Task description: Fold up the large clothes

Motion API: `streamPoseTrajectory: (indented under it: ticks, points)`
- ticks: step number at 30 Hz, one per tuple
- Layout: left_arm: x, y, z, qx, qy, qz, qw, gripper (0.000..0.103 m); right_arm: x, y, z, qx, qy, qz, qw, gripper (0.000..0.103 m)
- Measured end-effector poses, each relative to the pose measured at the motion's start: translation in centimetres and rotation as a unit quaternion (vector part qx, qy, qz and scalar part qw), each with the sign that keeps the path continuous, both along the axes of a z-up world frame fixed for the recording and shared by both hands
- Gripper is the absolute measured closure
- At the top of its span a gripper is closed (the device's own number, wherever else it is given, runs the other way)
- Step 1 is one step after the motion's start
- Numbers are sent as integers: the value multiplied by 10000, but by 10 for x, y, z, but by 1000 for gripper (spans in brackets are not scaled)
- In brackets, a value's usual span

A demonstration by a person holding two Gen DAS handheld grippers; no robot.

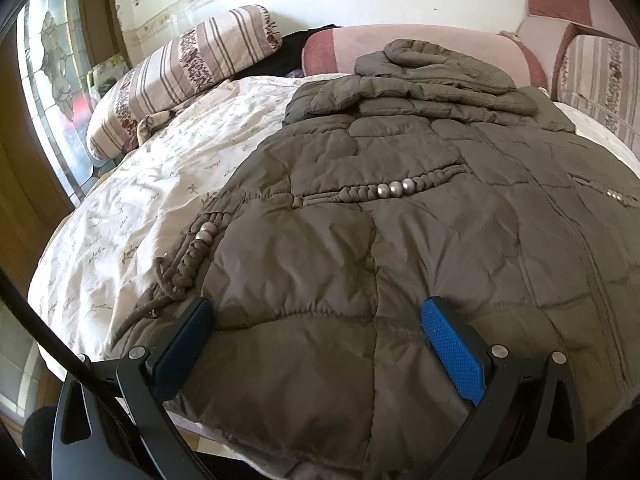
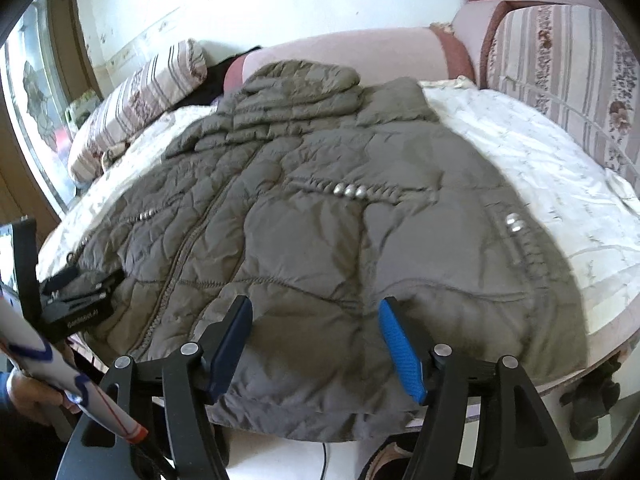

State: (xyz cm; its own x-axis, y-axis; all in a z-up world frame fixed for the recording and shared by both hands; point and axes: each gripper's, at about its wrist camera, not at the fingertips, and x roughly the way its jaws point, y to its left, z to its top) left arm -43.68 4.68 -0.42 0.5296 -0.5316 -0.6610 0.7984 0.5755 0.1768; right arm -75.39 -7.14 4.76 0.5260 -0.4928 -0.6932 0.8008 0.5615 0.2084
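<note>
Jacket (image 1: 400,208) first: a big, puffy, olive-green coat lying flat on the bed (image 1: 132,184), front side up, with its zipper (image 2: 188,248) closed. Its hood (image 1: 424,54) is at the far end, near the pink cushions (image 1: 440,46), and its bottom hem hangs a little over the near edge of the bed, right by both tools. So the coat's long way runs straight away from the 2 grippers, from hem to hood.

Both sleeves look already folded in across the chest, though I can't be sure.

The left gripper (image 1: 318,312) has its jaws wide open and holds nothing. It sits over the hem on the coat's left half. The right gripper (image 2: 316,312) is wide open too, also holding nothing, and sits over the hem on the other side of the zipper. Both look about equally close to the hem.

I think the next move is for each one to pinch the hem and carry it up toward the hood, folding the coat in half. The puffy cloth is thick and slippery, so it might slide out.
</note>
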Motion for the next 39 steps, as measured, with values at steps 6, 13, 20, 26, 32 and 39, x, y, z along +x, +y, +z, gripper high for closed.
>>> streamPoseTrajectory:
  ticks: [6,13,20,26,32,39]
  points:
    - [3,14,12,-86,286,-208,9993,0,-53,-16,30,-433,-408,-835,9947,32]
    - [45,46,43,-683,741,286,9945,0,-135,-65,8,564,-1247,-2092,9682,30]
    - [123,69,20,-836,2044,1178,9682,0,-136,-73,-20,1498,-1948,-1886,9508,54]
    - [130,73,11,-953,2413,1163,9587,0,-116,-58,-13,1286,-1735,-1683,9618,54]
    - [112,70,9,-860,2323,890,9647,0,-92,-41,2,664,-1329,-1251,9810,54]
    - [107,65,6,-786,2277,786,9674,0,-128,-62,-25,1295,-1637,-2046,9563,53]
